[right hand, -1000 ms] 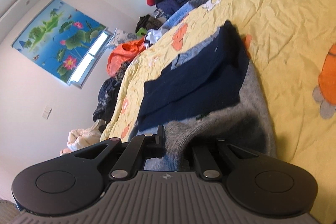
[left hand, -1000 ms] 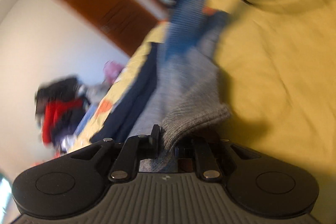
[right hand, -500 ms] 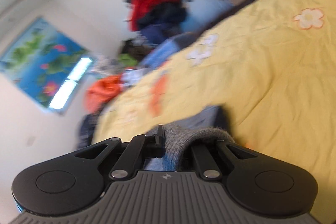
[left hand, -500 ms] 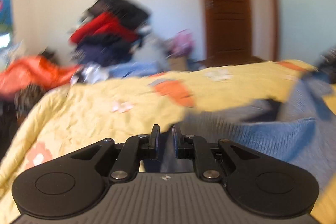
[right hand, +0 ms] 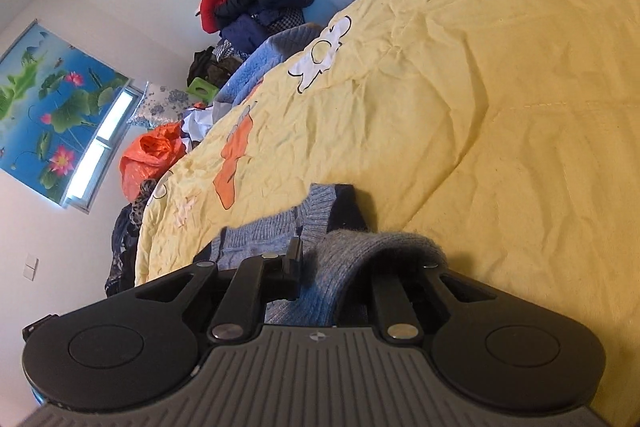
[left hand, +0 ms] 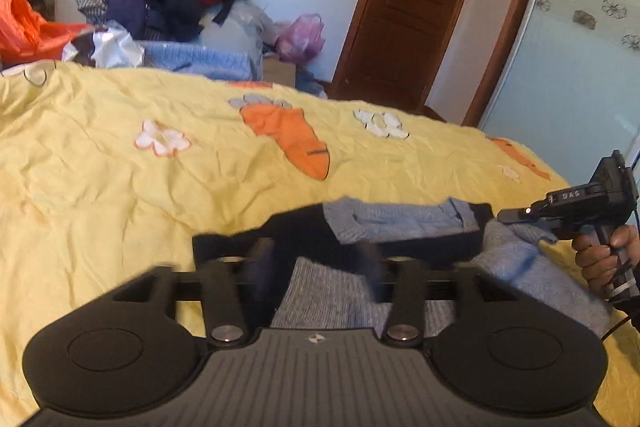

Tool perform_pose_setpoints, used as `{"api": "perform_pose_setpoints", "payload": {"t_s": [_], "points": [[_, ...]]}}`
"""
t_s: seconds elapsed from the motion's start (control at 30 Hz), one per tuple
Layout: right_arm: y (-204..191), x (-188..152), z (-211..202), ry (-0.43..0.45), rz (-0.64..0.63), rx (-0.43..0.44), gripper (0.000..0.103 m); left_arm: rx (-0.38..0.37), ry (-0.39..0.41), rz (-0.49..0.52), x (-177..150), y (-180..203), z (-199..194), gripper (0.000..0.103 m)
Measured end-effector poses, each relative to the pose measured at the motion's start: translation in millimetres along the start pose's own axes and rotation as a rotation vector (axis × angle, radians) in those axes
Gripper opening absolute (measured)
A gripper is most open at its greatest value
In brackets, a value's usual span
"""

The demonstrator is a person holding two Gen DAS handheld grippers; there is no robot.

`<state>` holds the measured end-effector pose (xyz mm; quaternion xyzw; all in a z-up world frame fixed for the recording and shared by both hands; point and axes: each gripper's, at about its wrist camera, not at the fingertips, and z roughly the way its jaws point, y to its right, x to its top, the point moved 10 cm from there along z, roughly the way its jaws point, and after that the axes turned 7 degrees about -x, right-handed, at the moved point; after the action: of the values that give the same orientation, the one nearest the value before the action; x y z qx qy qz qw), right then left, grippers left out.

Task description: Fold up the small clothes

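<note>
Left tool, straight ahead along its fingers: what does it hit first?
Most likely the folded grey-and-navy sweater lying right in front of the left tool, whose fingers are spread open over it. Past that is only the yellow bedspread. Depth is hard to judge through the fisheye.

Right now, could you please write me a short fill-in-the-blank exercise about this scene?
1. The left tongs are ____.
2. The right tongs are shut on the grey-blue ____.
3. The sweater lies on a ____ bedspread.
4. The door behind the bed is ____.

Missing words: open; sweater; yellow; brown
</note>
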<state>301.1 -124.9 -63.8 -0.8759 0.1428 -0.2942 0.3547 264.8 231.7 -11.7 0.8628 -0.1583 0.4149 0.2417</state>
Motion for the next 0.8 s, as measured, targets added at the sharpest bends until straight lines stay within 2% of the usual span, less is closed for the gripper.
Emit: {"api": "perform_pose_setpoints", "payload": {"t_s": [0.2,0.23,0.27,0.33,0.37,0.53,0.63,0.8], "points": [[0.3,-2.3,0.7,-0.001,0.0,0.0,0.025,0.04,-0.099,0.059,-21.1,4.7,21.2,0.071],[0.5,-2.4,0.9,-0.001,0.002,0.001,0.025,0.05,-0.122,0.075,-25.8,6.9,25.4,0.052],[0.6,-2.7,0.8,0.0,0.001,0.002,0.025,0.063,-0.143,0.094,-31.0,8.6,29.8,0.039],[1.2,-2.5,-0.6,-0.001,0.002,0.002,0.025,0.089,-0.153,0.124,-35.5,11.9,34.4,0.017],[1.2,-2.6,-0.8,-0.001,0.001,0.002,0.025,0.105,-0.139,0.14,-34.4,13.8,33.1,0.012],[-1.9,-1.5,-9.1,0.02,-0.028,-0.01,0.027,0.178,-0.128,0.226,-30.8,24.3,24.9,0.01],[-8.3,5.4,-20.7,0.074,-0.064,-0.011,0.027,0.198,-0.08,0.26,-23.0,29.6,13.1,0.009],[-8.2,32.6,-23.7,0.142,-0.034,-0.015,0.021,0.262,0.043,0.228,18.0,15.9,0.4,0.008]]}}
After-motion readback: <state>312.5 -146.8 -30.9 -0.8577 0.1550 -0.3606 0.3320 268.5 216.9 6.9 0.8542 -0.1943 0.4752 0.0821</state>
